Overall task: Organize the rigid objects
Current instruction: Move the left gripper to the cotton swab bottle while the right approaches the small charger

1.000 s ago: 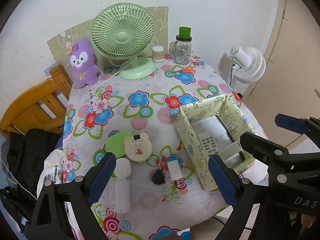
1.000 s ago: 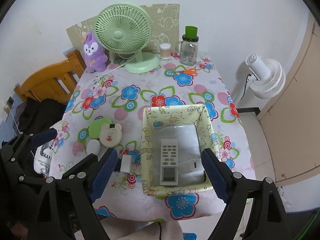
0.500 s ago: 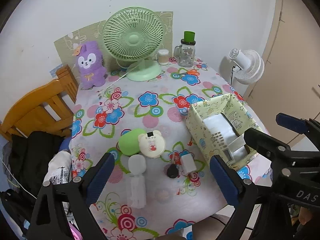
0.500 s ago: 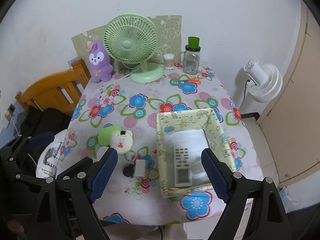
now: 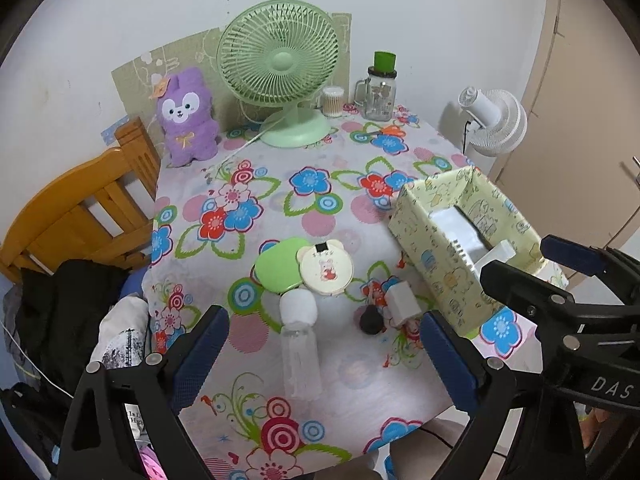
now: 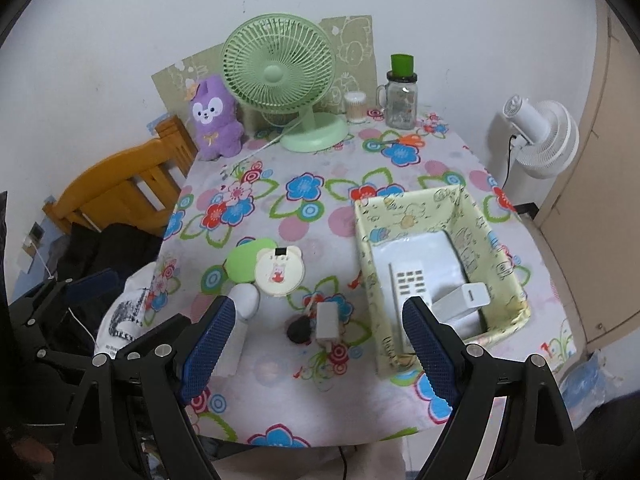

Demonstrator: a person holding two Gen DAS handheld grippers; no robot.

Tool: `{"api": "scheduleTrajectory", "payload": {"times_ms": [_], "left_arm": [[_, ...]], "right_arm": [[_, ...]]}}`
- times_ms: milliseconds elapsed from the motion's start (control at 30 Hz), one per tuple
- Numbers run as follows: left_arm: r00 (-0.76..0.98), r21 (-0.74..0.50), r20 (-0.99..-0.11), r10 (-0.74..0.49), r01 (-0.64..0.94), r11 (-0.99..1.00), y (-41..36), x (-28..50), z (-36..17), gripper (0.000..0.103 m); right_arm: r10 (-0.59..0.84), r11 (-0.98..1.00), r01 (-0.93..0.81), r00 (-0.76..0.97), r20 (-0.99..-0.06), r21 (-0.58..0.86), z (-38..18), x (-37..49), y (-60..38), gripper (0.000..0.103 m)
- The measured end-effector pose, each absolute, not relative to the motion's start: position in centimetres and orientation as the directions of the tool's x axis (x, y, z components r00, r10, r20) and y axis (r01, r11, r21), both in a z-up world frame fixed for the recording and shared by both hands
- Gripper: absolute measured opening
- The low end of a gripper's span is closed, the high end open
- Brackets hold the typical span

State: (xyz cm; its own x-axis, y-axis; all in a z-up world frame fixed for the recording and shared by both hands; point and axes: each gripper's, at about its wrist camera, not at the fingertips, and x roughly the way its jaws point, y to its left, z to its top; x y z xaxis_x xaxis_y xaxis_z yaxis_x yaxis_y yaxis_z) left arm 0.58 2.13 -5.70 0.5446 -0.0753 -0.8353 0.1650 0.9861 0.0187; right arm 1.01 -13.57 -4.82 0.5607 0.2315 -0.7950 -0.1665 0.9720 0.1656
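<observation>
Flowered cloth covers the surface (image 6: pixel 304 160), and the sorting is partway through, by my reading: the yellow fabric box (image 6: pixel 504 248) on the right side already holds one white remote (image 6: pixel 408 280) and one white charger block (image 6: pixel 466 300), while five small things lie loose on the cloth to its left. Counted, they are one green compact (image 5: pixel 276 268), one cream bear-shaped case (image 5: pixel 326 270) overlapping the compact's edge, one clear bottle with a white cap (image 5: pixel 300 344) lying on its side, one small black piece (image 5: pixel 370 322), and one white plug adapter (image 5: pixel 402 302) touching that black piece. Both tools hover above the near edge and carry nothing: the left hand-held gripper (image 5: pixel 324 356) has its blue pads spread wide with the bottle lying between them in its view, and the right hand-held gripper (image 6: pixel 316 354) is likewise spread, framing the adapter and the black piece. The step in hand looks like choosing the next loose item. The next move probably calls for lowering one tool over a single piece, closing across its narrow sides, and carrying it over the box wall. The bottle may roll; the adapter sits nearest the box. One green fan (image 6: pixel 280 80), one purple plush (image 6: pixel 216 118), one jar (image 6: pixel 400 100) and one cotton-swab tub (image 6: pixel 355 106) stand at the back.
</observation>
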Motion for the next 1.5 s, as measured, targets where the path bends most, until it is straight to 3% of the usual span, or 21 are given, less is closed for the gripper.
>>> {"api": "scheduleTrajectory", "payload": {"times_ms": [200,500,1133,1500], "left_arm": [[0.543,0.000,-0.835,-0.093,0.168,0.986,3.5,0.3,-6.9,0.097],[0.517,0.038,-0.855,-0.051,0.161,0.986,5.3,0.1,-10.1,0.097],[0.422,-0.020,-0.902,-0.088,0.164,0.986,6.4,1.5,-16.5,0.096],[0.365,-0.054,-0.924,-0.110,0.162,0.985,5.9,2.8,-19.0,0.077]], "right_arm": [[0.207,0.978,-0.148,0.603,-0.770,0.147,-5.6,0.3,-12.9,0.088],[0.142,0.989,-0.115,0.601,-0.786,0.091,-7.0,0.7,-12.0,0.088],[0.125,0.990,-0.123,0.545,-0.829,0.069,-13.1,1.3,-9.0,0.086],[0.104,0.994,-0.088,0.477,-0.873,0.070,-16.8,2.5,-8.9,0.077]]}}
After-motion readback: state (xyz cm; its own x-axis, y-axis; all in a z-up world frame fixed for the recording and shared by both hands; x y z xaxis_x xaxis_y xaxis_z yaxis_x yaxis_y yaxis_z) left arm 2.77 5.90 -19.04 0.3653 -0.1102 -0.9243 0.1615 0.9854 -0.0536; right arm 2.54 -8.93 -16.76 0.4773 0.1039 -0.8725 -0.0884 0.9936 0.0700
